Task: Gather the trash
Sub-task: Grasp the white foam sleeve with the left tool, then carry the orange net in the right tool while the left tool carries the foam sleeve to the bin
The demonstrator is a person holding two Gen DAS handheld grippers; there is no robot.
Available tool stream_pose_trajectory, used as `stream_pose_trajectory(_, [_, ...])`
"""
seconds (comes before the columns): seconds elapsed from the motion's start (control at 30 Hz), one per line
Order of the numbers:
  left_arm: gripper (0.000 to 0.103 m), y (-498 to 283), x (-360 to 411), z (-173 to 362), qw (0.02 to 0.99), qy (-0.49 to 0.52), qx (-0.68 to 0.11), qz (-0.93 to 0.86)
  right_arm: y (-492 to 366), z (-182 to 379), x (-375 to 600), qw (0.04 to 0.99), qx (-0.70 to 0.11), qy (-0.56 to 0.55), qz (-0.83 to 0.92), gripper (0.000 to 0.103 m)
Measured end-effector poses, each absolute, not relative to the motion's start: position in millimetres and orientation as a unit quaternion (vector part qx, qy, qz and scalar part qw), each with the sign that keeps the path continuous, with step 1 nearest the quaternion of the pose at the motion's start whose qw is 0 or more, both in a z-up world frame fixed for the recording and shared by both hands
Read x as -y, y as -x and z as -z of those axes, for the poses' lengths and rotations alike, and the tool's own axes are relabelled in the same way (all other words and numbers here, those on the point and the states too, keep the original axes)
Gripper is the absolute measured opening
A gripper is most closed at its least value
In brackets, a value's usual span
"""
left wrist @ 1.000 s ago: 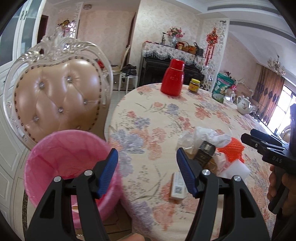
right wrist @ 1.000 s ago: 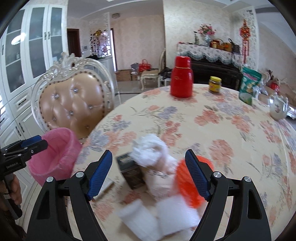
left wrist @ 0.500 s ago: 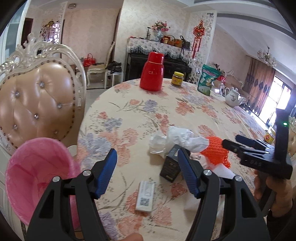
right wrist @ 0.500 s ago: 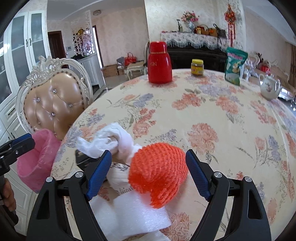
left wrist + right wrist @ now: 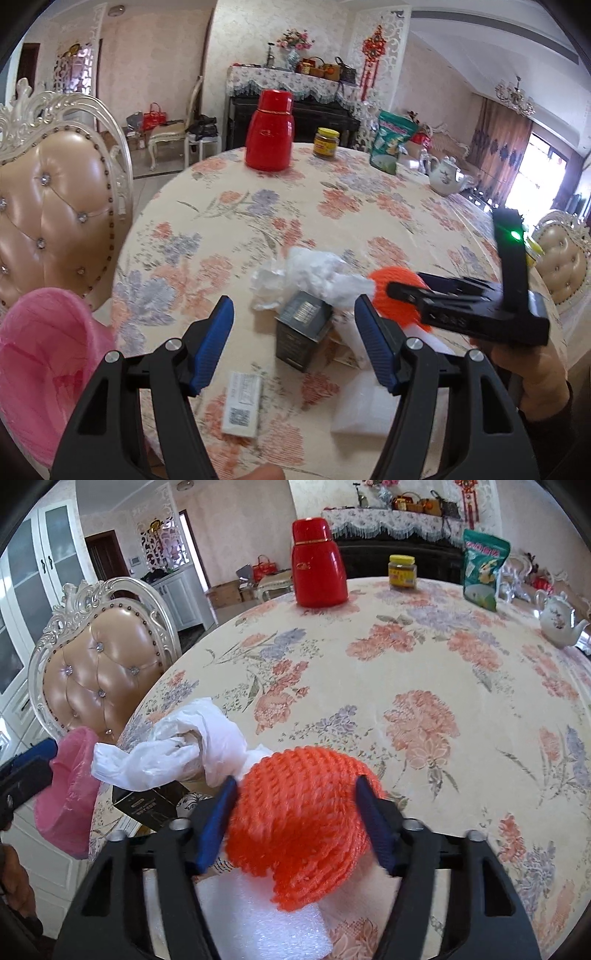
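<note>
Right gripper [image 5: 297,819] low over the near edge of the table [image 5: 424,672], jaws spread around the orange net [image 5: 295,812]. Net bulging up between the blue pads [image 5: 218,819], filling the gap from side to side; pads right against its flanks, though whether pressing or merely touching cannot be told. White foam [image 5: 258,919] lying flat under and nearer than the net. Just left of the net, a crumpled white bag [image 5: 173,746] draped over a dark box [image 5: 147,805]. Further left, off the table edge, a pink bin [image 5: 66,794] beside a padded chair [image 5: 99,672].

Left gripper [image 5: 297,349] hovering above the same near edge, jaws wide apart, nothing between them but air. Near and low between the pads, a flat white packet [image 5: 242,406] on the cloth. A little farther, the box [image 5: 303,332] standing tilted, the bag [image 5: 314,277] behind it. Right of the box, the net [image 5: 391,291] partly hidden by the right gripper [image 5: 410,291]. Foam [image 5: 365,410] near right, half behind the right pad [image 5: 376,347]. Bin [image 5: 44,369] at the near left, below table level, chair [image 5: 55,214] behind it.

Far side of the table: red flask [image 5: 319,565], yellow-lidded jar [image 5: 402,572], green pouch [image 5: 484,568], white teapot [image 5: 559,620].
</note>
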State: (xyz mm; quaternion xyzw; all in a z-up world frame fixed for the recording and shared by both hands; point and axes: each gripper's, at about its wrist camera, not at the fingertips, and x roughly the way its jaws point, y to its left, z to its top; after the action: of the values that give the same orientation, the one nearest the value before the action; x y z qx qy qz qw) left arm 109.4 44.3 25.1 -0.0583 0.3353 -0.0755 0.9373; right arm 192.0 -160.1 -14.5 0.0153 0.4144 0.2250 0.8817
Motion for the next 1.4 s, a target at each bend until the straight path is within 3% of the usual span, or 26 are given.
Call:
stream_pose_trajectory(0.2, [0.066, -95.8, -26.5, -3.2, 0.926, 0.058, -0.361, 0.098, -187.4, 19.5, 160.1, 0.878, -0.414, -0.014, -0.242, 0.034])
stream_pose_trajectory(0.53, [0.066, -85.0, -6.2, 45.0, 0.897, 0.078, -0.415, 0.129, -170.2, 6.6, 186.0, 0.891, -0.386, -0.027, -0.237, 0.030])
stream_pose_trajectory(0.67, [0.083, -85.2, 4.5, 52.6, 0.892, 0.072, -0.423, 0.140, -161.1, -2.6, 201.2, 0.899, -0.372, -0.034, -0.230, 0.030])
stream_pose_trajectory(0.83, [0.084, -86.0, 21.8, 63.7, 0.884, 0.055, -0.438, 0.153, -147.7, -13.6, 217.5, 0.908, -0.353, -0.038, -0.223, 0.030])
stream_pose_trajectory(0.9, [0.092, -86.5, 29.3, 68.9, 0.881, 0.041, -0.445, 0.152, -142.6, -17.3, 224.2, 0.910, -0.348, -0.041, -0.220, 0.030])
stream_pose_trajectory(1.27, [0.091, -88.2, 51.7, 83.7, 0.870, -0.008, -0.469, 0.153, -115.0, -26.1, 247.9, 0.920, -0.333, -0.040, -0.204, 0.030])
stream_pose_trajectory(1.33, [0.081, -89.5, 52.7, 85.8, 0.871, -0.019, -0.469, 0.147, -110.8, -25.4, 248.3, 0.920, -0.332, -0.037, -0.204, 0.030])
stream_pose_trajectory(1.4, [0.081, -89.6, 52.1, 84.3, 0.873, -0.021, -0.466, 0.145, -106.9, -23.9, 247.9, 0.920, -0.333, -0.034, -0.205, 0.030])
